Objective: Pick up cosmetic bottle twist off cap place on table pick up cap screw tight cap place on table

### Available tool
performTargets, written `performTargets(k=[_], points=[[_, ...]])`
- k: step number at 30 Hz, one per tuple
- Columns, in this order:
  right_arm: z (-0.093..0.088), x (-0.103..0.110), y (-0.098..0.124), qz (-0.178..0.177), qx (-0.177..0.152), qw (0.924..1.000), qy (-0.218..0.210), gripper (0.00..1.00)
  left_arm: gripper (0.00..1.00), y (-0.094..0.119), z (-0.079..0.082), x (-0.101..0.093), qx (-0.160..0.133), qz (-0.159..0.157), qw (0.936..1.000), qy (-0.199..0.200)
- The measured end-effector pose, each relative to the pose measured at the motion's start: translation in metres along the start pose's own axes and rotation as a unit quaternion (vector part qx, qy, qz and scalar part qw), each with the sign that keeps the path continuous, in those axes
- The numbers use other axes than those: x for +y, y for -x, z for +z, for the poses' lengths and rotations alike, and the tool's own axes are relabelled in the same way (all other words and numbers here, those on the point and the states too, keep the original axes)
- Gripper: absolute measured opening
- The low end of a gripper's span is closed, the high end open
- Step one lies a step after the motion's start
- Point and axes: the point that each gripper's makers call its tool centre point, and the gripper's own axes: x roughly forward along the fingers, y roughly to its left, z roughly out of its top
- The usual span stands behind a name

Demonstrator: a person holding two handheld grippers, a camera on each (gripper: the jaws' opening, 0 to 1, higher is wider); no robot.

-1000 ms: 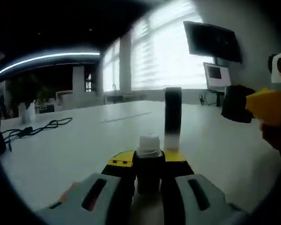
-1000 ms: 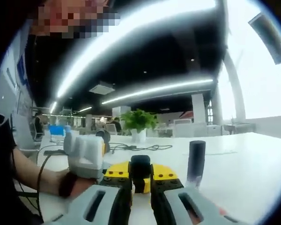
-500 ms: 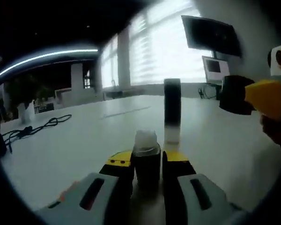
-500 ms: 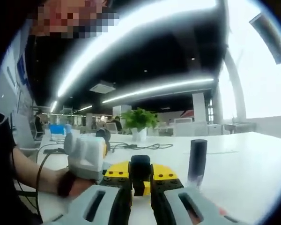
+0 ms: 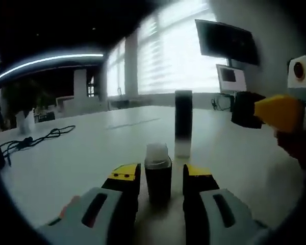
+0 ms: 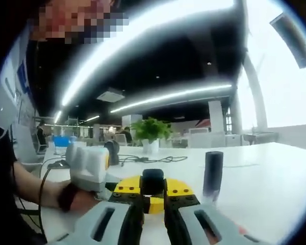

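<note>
Standing upright between the left gripper (image 5: pixel 158 178) jaws is the small dark cosmetic bottle with a pale threaded neck (image 5: pixel 157 172), its long axis vertical, its base apparently down on the white table (image 5: pixel 66 163). The jaws are spread, with a sliver of gap showing on each side of the bottle, so I'd call it set down and let go rather than held. Over in the right gripper view, the right gripper (image 6: pixel 154 196) has its jaws pinched narrow on the small black cap (image 6: pixel 153 181), carried above the table surface. That cap belongs on the open neck, so the coming move, as I judge it, turns on bringing the right gripper across to the bottle and lining the cap up along that vertical axis. The right gripper is the one carrying it, coming in from the right side of the left gripper view (image 5: pixel 268 109). Just beyond the bottle stands a tall dark cylinder with a pale base (image 5: pixel 183 124), close enough to mind. Farther out, black cables (image 5: pixel 33 140) lie toward the far left edge; open table between.
</note>
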Motion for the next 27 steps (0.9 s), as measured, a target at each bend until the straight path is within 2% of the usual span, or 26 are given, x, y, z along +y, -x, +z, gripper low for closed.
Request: performTargets(k=[6,11,15,18,22,23,27], points=[[0.002,-0.005,-0.002,-0.002,-0.003,1.0000,0.005,0.08,0.23,0.027,-0.009,-0.007,0.019,-0.012,0.9997,-0.006],[-0.001,-0.007,-0.004,-0.003,0.001,1.0000,0.006,0.08,0.22,0.047,-0.008,-0.010,0.015,-0.017,0.9997,-0.001],[-0.004,-0.009,-0.003,-0.005,0.004,0.9999,0.012,0.08,0.22,0.060,-0.014,-0.010,0.017,-0.021,0.9993,-0.024],[-0.008,-0.014,-0.002,-0.010,0.010,0.9999,0.010,0.08,0.21,0.063,-0.019,-0.016,0.024,-0.027,0.9987,-0.037],[-0.012,-0.020,-0.001,-0.017,0.016,0.9997,0.009,0.08,0.21,0.062,-0.031,-0.024,0.050,-0.030,0.9962,-0.065],[-0.012,-0.021,-0.001,-0.018,0.016,0.9997,0.009,0.08,0.20,0.062,-0.029,-0.026,0.043,-0.032,0.9973,-0.051],[-0.012,-0.022,-0.001,-0.019,0.017,0.9996,0.010,0.08,0.19,0.061,-0.030,-0.020,0.050,-0.031,0.9975,-0.040]])
